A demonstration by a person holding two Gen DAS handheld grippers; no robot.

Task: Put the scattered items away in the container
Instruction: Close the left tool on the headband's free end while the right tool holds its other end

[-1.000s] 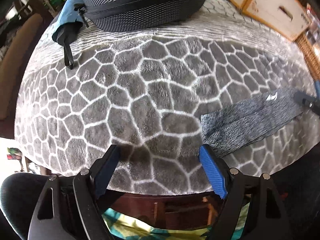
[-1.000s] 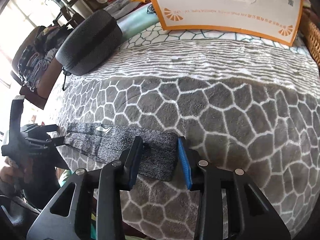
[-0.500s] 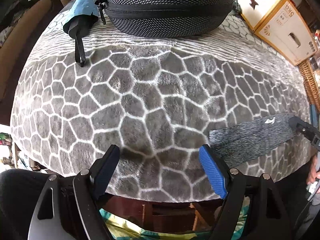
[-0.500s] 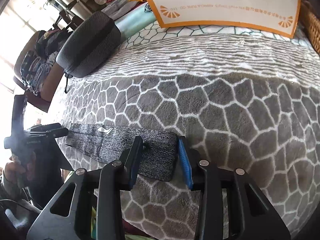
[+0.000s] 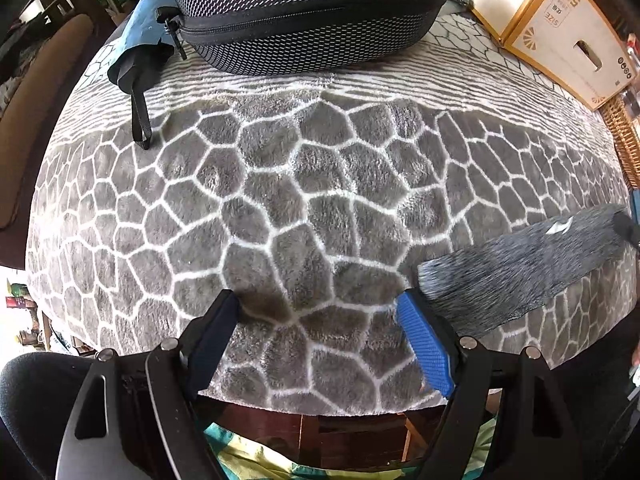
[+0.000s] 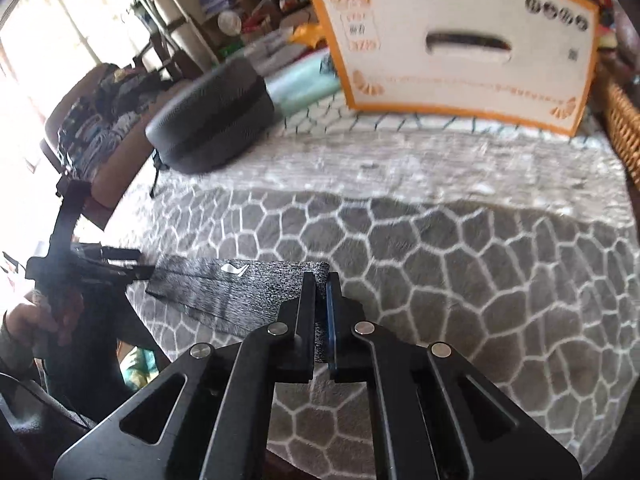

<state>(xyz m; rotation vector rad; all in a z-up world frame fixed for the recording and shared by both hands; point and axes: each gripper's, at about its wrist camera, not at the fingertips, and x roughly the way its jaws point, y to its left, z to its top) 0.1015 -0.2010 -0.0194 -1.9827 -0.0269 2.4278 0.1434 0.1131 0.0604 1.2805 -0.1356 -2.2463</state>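
Observation:
A flat grey speckled fabric band (image 6: 240,292) with a small white logo is at the near edge of the grey honeycomb-patterned rug (image 5: 304,184). My right gripper (image 6: 320,280) is shut on its right end and lifts it slightly. The band also shows in the left wrist view (image 5: 520,272), blurred and raised. My left gripper (image 5: 320,308) is open and empty above the rug's near edge, just left of the band. A black mesh zip case (image 5: 308,12) sits closed at the far side; it also shows in the right wrist view (image 6: 212,120).
A blue pouch with a black strap (image 5: 136,68) lies left of the case. A white and orange cardboard box (image 6: 460,44) stands at the back. A wicker basket (image 6: 624,128) is at the far right. A brown chair (image 5: 36,100) stands to the left.
My right gripper has closed on the band's end and lifted it. My left gripper has moved forward toward the mesh case and stays open.

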